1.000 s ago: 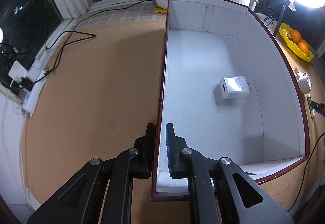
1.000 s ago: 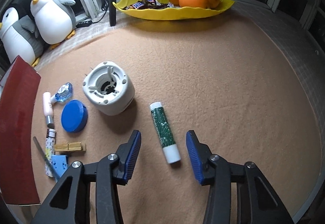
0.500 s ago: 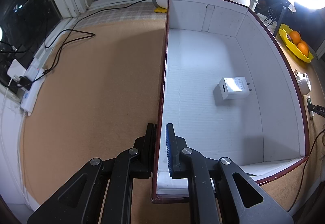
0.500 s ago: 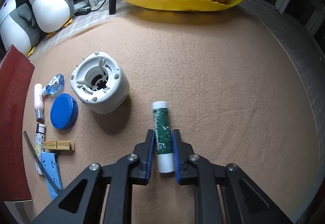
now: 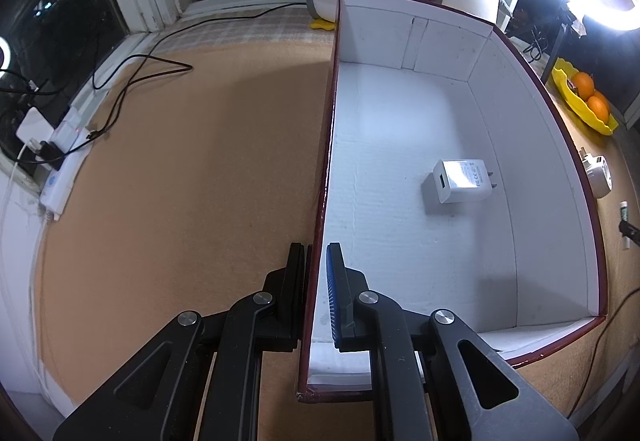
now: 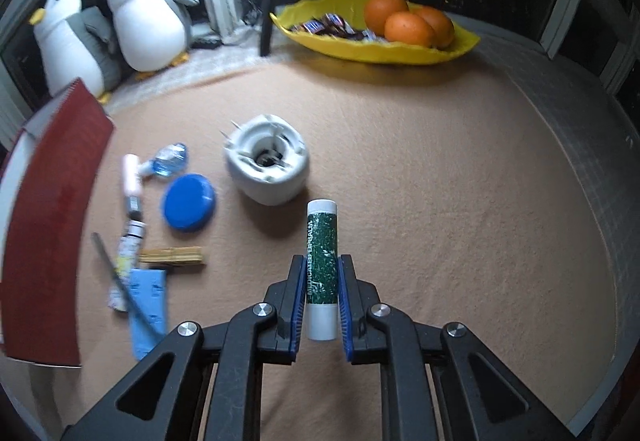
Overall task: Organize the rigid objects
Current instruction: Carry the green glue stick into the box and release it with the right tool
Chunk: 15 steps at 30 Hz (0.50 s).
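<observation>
1. Your right gripper (image 6: pixel 319 283) has its jaws narrowed onto the lip balm tube (image 6: pixel 321 269). They pinch its lower green part, and the white cap points away from you toward the far edge of the desk (image 6: pixel 460 169).
2. Your left gripper (image 5: pixel 316 281) has its jaws nearly closed on the left wall of the box (image 5: pixel 532 145), one finger outside, one inside. The box sits on the desk with a white charger (image 5: pixel 460 181) lying on its floor.
3. The tube is round and smooth. I judge it may roll or slip out if you swing fast or tilt its cap downward.
4. The picture is blurred on the left side, so take care.
5. The white round adapter (image 6: pixel 267 165) sits just beyond the tube's cap. A low sweep left could knock it, or the blue lid (image 6: pixel 188 207) and the small things near the box.
6. If your left hand pulls on the wall, the box may slide or tip, and the drop could miss.
7. Clear the red rim before you let go; catching it would flick the tube back out.
</observation>
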Each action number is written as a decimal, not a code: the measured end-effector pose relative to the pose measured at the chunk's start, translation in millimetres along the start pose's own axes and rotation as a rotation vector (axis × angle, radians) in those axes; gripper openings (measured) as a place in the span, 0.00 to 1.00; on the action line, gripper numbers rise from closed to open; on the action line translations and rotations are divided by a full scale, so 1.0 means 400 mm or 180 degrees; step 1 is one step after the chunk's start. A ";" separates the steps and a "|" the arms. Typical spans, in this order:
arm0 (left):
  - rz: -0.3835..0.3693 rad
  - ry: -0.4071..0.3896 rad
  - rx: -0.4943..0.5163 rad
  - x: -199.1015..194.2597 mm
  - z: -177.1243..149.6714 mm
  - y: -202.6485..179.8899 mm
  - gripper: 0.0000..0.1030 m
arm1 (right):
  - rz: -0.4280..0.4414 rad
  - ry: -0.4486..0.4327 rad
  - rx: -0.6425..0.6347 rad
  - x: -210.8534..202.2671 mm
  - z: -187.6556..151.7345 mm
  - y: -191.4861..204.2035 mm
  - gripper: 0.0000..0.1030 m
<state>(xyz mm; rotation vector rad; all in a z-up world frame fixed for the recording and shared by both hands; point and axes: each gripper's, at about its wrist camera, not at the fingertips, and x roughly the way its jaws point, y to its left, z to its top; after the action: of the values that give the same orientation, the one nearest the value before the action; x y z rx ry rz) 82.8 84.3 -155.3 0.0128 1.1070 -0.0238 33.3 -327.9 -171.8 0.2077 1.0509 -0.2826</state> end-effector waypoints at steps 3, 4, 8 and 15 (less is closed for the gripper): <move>-0.0007 -0.0015 -0.0076 -0.001 -0.003 0.004 0.09 | 0.0143 -0.0108 -0.0080 -0.050 0.010 0.029 0.13; 0.0000 -0.0021 -0.0089 -0.001 -0.003 0.004 0.09 | 0.0180 -0.0142 -0.0123 -0.065 0.013 0.042 0.13; 0.0003 -0.0032 -0.0097 0.000 -0.005 0.004 0.09 | 0.0364 -0.0279 -0.0328 -0.127 0.028 0.112 0.13; 0.0022 -0.0077 -0.0202 -0.002 -0.012 0.006 0.09 | 0.0716 -0.0414 -0.0701 -0.197 0.047 0.255 0.13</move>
<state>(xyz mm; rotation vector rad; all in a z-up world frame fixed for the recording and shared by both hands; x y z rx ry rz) 78.0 87.0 -156.7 -0.0402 1.0830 0.0173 45.2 -227.2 -90.2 0.1060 0.9125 0.0232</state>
